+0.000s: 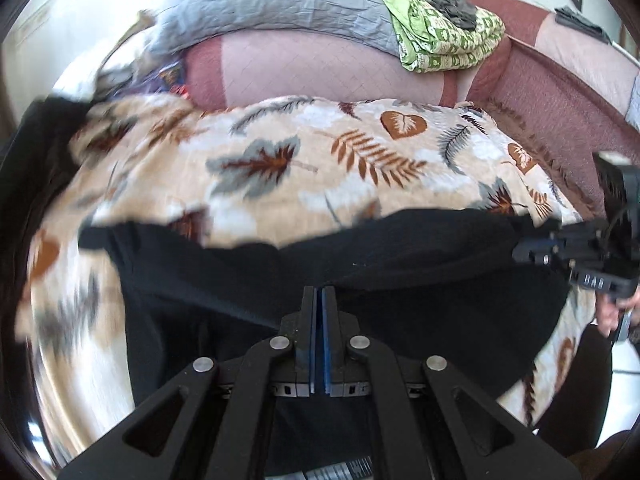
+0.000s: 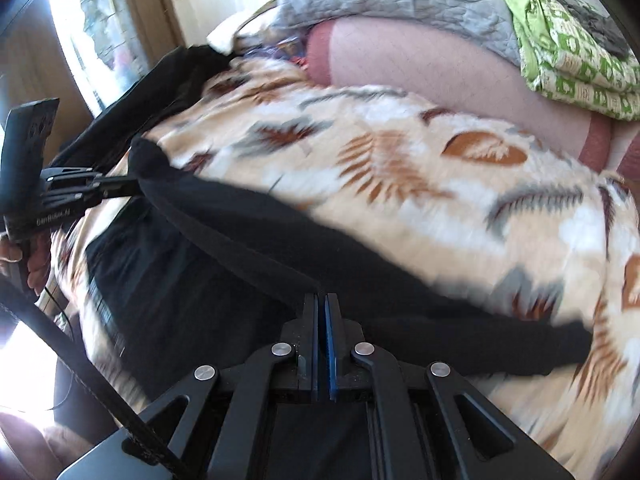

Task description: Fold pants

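The black pants lie across a leaf-patterned blanket on a bed. My left gripper is shut on the pants' near edge, which is stretched toward my right gripper at the right. In the right wrist view the pants run as a taut band from my right gripper, shut on the cloth, to my left gripper at the far left, which also pinches the cloth. The fabric hangs below the held edge. Both views are motion-blurred.
A grey quilt, a pink-maroon cushion and a folded green patterned cloth lie behind the blanket. A maroon sofa edge runs at the right. A window is at the left.
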